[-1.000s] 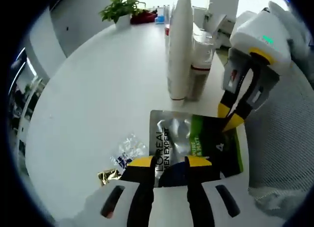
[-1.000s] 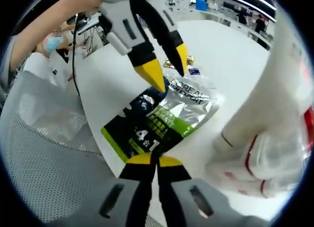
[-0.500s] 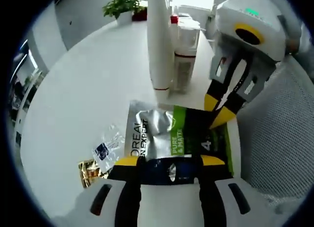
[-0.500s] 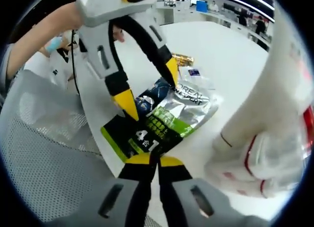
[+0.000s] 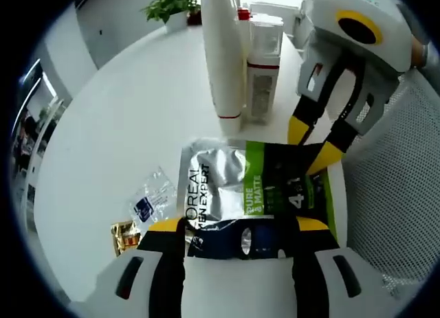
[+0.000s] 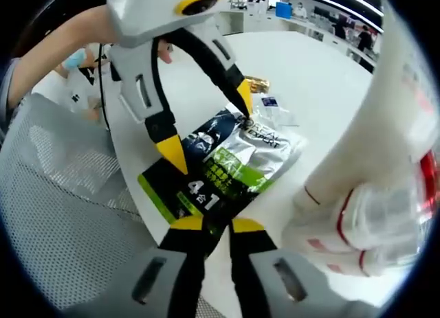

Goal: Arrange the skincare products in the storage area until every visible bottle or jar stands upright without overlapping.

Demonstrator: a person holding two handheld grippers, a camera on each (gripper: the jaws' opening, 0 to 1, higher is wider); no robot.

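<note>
Lighting was bright and even. Glare washed the white tabletop (image 5: 130, 119). Fisheye bending and blur degraded the edges.

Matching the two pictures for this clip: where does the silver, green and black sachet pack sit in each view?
Left gripper view: the sachet pack lies low of centre on the white table, between the open left gripper and the right gripper.
Right gripper view: the pack lies at centre, just beyond the right gripper.
Shared landmark: the tall white bottle.
</note>
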